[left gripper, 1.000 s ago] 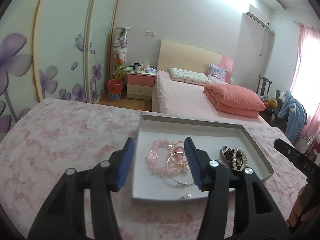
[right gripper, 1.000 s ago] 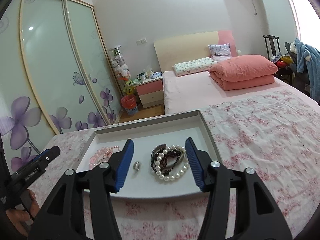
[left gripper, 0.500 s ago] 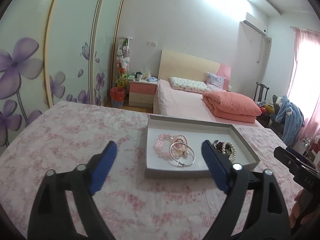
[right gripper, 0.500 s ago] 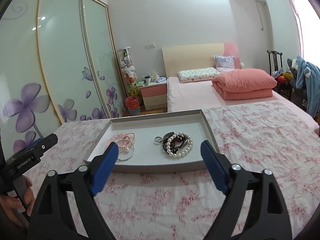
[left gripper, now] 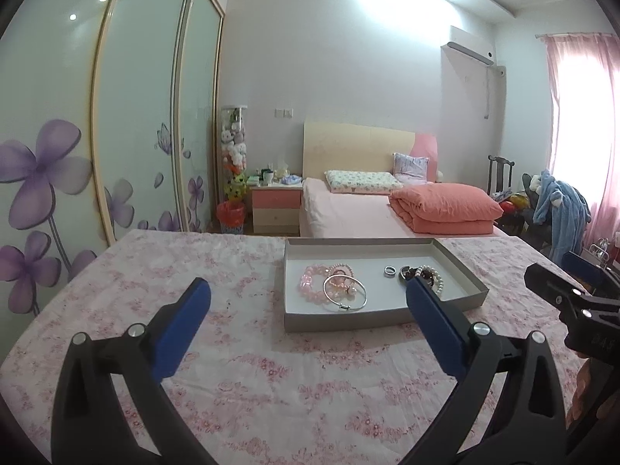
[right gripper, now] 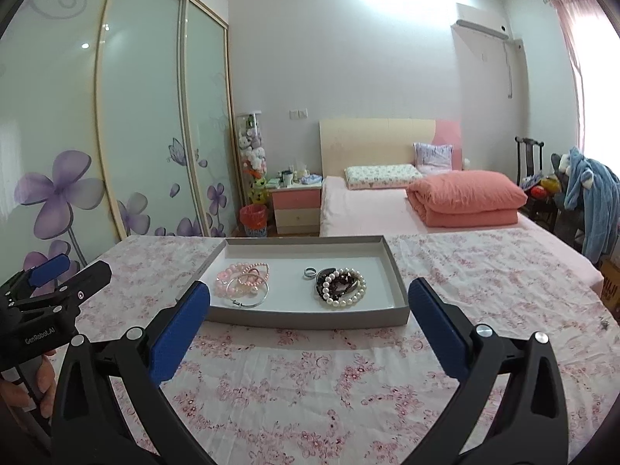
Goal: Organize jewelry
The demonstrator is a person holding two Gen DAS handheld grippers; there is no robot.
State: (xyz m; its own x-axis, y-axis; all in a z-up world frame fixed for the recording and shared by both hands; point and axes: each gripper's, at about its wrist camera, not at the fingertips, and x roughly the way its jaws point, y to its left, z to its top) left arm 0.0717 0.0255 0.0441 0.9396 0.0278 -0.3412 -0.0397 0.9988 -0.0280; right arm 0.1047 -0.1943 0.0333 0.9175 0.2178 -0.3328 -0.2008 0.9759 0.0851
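A: Largest item?
B: Worktop (right gripper: 484,283), floral cloth. On it, 1 grey tray (right gripper: 310,319), long axis running left to right across the view, open side up, likely so every piece stays visible and reachable.

A: Contents, by size, relative to the tray?
B: Left half: pink bead bracelets (right gripper: 242,277) under a silver bangle (right gripper: 248,290). Right half: pearl strand (right gripper: 347,290) coiled round dark beads. Between the 2 groups, nearer the far wall: 1 ring (right gripper: 310,272), lying flat. Apparently sorted by colour.

A: Grippers?
B: Left gripper (left gripper: 308,294) and right gripper (right gripper: 309,294) both short of the tray's near wall, jaws opening, nothing between them.
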